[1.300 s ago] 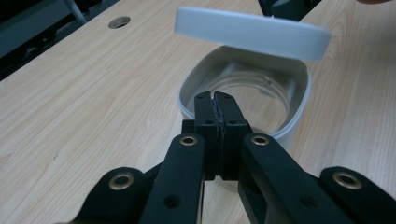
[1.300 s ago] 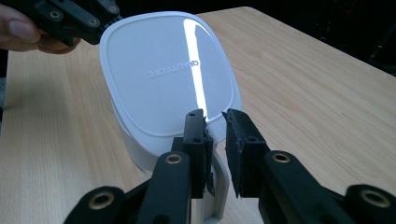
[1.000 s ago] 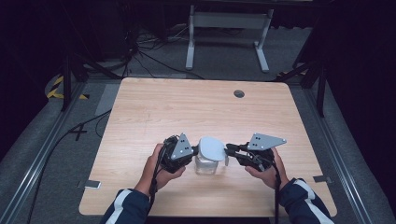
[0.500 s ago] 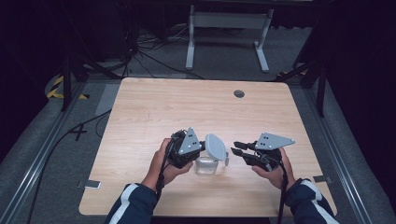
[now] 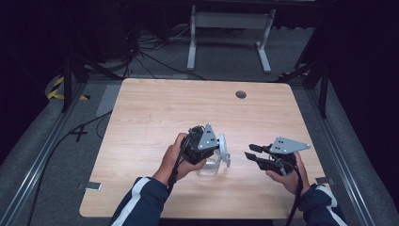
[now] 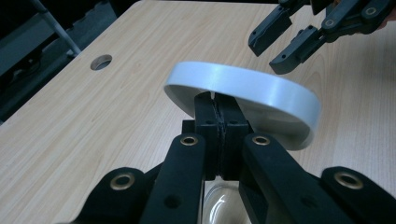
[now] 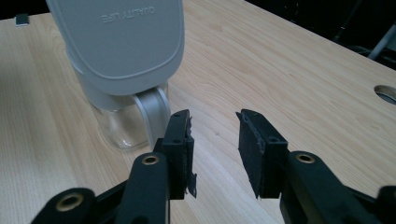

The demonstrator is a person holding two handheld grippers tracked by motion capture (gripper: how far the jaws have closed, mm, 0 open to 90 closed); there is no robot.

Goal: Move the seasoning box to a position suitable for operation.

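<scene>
**Lid Raised on Clear Container, Near-Centre of Table**

The clear container (image 5: 209, 165) stood on the wooden table (image 5: 155, 113), near the front edge and slightly right of centre. Its white hinged lid (image 6: 243, 88) was tilted up and open, with the printed underside facing right. The left gripper (image 5: 203, 141) was clamped on the lid's rim, jaws pressed together around the edge; this hold appeared to keep the lid lifted clear of the container mouth. The right gripper (image 5: 256, 154) hung to the right of the container, apart from it, with its jaws spread and nothing between them. In the right gripper view, the lid's hinge strap (image 7: 156, 114) lay just beside the left jaw. A cable hole (image 5: 241, 94) sat at the far side of the table.
</scene>
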